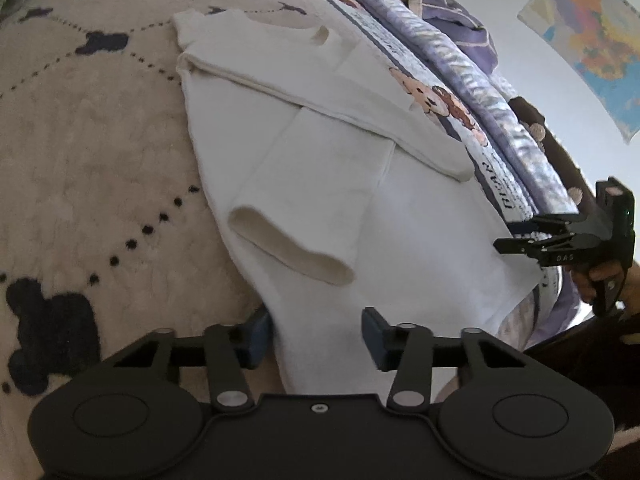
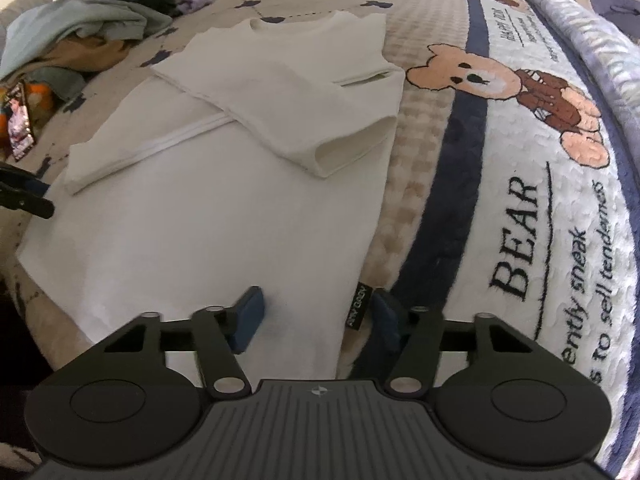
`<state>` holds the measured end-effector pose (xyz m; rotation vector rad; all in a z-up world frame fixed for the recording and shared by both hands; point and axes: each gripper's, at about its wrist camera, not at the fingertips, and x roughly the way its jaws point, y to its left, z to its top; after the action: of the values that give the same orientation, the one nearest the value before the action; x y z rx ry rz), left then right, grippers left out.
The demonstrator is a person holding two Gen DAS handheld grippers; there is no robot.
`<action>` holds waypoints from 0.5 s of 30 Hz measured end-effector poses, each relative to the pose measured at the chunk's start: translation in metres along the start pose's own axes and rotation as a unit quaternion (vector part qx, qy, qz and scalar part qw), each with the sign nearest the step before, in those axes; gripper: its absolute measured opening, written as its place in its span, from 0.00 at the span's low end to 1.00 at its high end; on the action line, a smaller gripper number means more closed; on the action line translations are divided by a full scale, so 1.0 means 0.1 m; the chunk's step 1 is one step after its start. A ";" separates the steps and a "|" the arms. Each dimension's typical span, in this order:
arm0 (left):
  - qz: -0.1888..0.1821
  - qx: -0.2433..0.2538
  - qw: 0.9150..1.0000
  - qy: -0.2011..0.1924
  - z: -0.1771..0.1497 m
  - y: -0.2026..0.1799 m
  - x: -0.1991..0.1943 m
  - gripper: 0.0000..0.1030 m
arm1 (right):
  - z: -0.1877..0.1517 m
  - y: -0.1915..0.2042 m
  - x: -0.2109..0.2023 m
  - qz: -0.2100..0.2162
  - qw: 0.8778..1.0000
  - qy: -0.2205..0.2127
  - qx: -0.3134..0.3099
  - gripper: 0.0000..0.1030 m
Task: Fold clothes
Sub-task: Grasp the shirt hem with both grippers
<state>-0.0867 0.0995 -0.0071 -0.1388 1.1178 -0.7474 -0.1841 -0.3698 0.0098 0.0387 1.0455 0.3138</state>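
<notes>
A: so what were the claws doing?

B: both spread wide, gripping nothing. Left claw (image 1: pixel 316 336) straddled the hem corner of the white t-shirt (image 1: pixel 320 160) at bottom centre; right claw (image 2: pixel 316 316) straddled the opposite hem corner by its black tag (image 2: pixel 357 307).

A: and the shirt?

B: flat on the bear blanket (image 2: pixel 520 160), sleeves folded in, clothes pile (image 2: pixel 84 36) upper left.
</notes>
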 end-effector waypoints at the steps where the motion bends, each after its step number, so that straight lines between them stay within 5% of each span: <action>1: -0.002 -0.002 1.000 0.001 0.00 0.01 0.00 0.34 | -0.01 0.00 -0.01 0.008 1.000 0.001 0.001 0.45; 4: -0.006 0.000 1.000 0.006 -0.02 0.00 -0.01 0.30 | -0.02 0.02 -0.02 0.025 1.000 0.004 -0.003 0.33; 12: -0.015 0.017 0.999 0.024 -0.09 -0.03 -0.05 0.30 | 0.00 -0.01 -0.11 0.045 0.999 -0.018 0.014 0.30; 15: -0.011 0.024 0.999 0.028 -0.12 -0.04 -0.06 0.16 | 0.01 -0.02 -0.14 0.053 0.998 -0.026 0.020 0.23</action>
<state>-0.0996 0.1036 -0.0060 -0.0904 1.1516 -0.8013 -0.1890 -0.3753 0.0216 0.1379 0.9998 0.3851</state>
